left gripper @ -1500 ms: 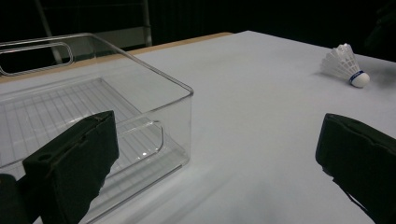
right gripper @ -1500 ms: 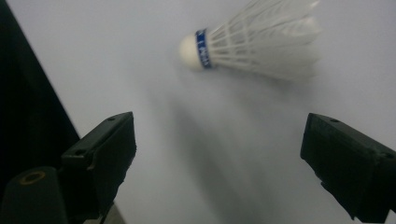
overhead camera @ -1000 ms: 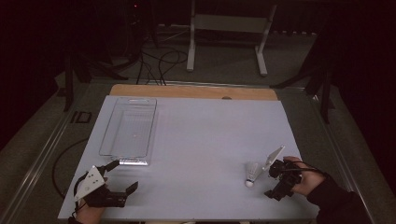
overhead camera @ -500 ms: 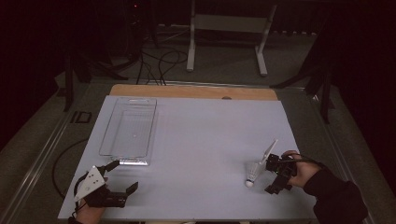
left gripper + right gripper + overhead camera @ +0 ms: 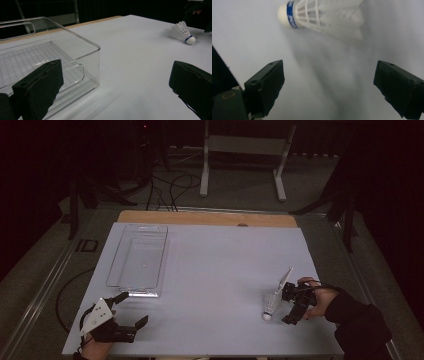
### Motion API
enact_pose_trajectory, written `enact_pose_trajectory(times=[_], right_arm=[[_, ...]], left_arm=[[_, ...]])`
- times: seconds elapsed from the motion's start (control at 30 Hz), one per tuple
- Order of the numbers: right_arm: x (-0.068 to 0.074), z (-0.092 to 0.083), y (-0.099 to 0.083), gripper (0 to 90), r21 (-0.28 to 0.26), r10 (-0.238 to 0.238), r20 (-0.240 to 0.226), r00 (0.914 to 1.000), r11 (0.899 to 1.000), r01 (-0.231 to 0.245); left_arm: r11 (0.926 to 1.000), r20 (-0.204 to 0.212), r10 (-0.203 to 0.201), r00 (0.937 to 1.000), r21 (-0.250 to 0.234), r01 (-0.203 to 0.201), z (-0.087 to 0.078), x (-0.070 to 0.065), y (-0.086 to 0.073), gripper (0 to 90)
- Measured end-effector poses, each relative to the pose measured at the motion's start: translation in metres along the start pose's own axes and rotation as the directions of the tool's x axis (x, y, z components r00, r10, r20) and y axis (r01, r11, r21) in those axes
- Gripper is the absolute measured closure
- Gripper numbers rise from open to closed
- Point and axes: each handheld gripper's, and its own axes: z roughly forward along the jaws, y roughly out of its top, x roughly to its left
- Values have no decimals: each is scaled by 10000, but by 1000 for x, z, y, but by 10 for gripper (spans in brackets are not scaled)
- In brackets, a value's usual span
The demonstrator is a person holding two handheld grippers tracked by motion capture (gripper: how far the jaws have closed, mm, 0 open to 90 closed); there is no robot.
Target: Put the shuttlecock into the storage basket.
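The shuttlecock (image 5: 270, 306) is white, with a feathered skirt, a rounded white cork tip and a blue band just behind the tip. It lies on its side on the white worktop (image 5: 215, 270). In the right gripper view the shuttlecock (image 5: 322, 15) sits just beyond the fingers, ahead of the gap and nearer the left finger (image 5: 265, 86), cork toward that side, skirt fanning toward the other. It touches neither finger.

The right gripper (image 5: 295, 302) has its fingers spread wide, holding nothing, with bare worktop between them. The left gripper (image 5: 131, 312) also has its fingers wide apart and empty. In its own view a clear bin (image 5: 50, 65) stands just past its left finger (image 5: 40, 87), and the shuttlecock (image 5: 183, 32) lies far beyond its right finger.

Compared with a second ago, the right gripper has shifted in toward the shuttlecock and now sits just beside its skirt. The shuttlecock lies where it did, as do the left gripper and the bin (image 5: 137, 262).
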Motion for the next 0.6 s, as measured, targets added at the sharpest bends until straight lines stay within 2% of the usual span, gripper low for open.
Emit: enact_pose_trajectory(times=[0.2, 0.3, 0.4, 0.47, 0.53, 0.6], right_arm=[[2, -1, 7, 97, -77, -239, 148, 9996, 9997, 240], [3, -3, 10, 134, -116, -696, 302, 9971, 9975, 700], [4, -6, 12, 155, -152, -1236, 492, 9911, 9921, 1245], [3, -8, 14, 202, -207, -1409, 469, 9889, 9896, 1420], [3, -9, 14, 206, -232, -1574, 427, 9866, 9871, 1585], [1, -11, 17, 243, -151, -1837, 527, 9816, 9827, 1847]], left_arm=[[10000, 32, -7, 10000, -1, 7, 0, 0, 0, 3], [10000, 40, 0, 10000, 5, 0, 0, 0, 0, 3], [10000, 43, -2, 10000, 9, 2, 0, 0, 0, 3], [10000, 52, -2, 10000, 15, 2, 0, 0, 0, 3], [10000, 57, 11, 10000, 17, -11, 0, 0, 0, 3], [10000, 55, 6, 10000, 13, -6, 0, 0, 0, 3]])
